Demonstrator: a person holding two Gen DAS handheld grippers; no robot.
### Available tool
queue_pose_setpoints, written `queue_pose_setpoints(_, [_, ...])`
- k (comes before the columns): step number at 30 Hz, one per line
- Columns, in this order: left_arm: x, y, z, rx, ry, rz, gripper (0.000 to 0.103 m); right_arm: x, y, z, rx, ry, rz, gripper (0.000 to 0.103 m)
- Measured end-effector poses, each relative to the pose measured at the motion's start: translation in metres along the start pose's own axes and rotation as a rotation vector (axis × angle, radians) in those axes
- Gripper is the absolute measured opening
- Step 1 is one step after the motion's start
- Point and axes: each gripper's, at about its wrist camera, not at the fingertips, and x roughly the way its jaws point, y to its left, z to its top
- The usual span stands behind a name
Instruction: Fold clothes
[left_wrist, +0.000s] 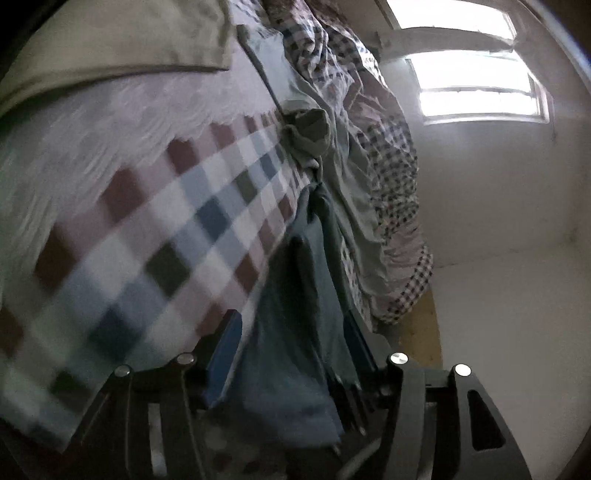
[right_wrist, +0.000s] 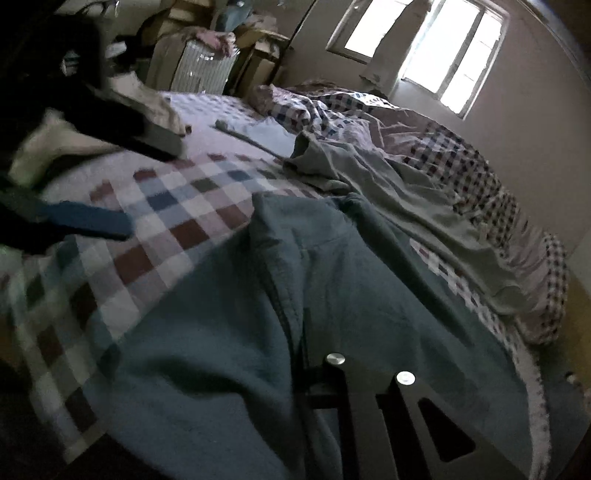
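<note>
Teal garment (right_wrist: 229, 332) lies on the checked bed (right_wrist: 155, 221), long axis running away from me. My right hand-held gripper (right_wrist: 314, 373) is pinched shut on its near edge; my left hand-held gripper (left_wrist: 291, 332) stands apart, cloth loose between its fingers.

One blue garment (right_wrist: 229, 332), one grey-green garment (right_wrist: 388, 192), one checked bedcover (right_wrist: 177, 206), two windows (right_wrist: 454, 51).
</note>
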Motion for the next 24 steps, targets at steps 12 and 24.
queue_pose_setpoints(12, [0.111,-0.047,0.076,0.310,0.296,0.064,0.067,-0.017,-0.030,-0.002,0.090,-0.012,0.090,0.004])
queue_pose_setpoints(24, [0.197,-0.071,0.133,0.405,0.391,-0.016,0.066,-0.032,-0.041,-0.002,0.121,-0.031,0.169,0.004])
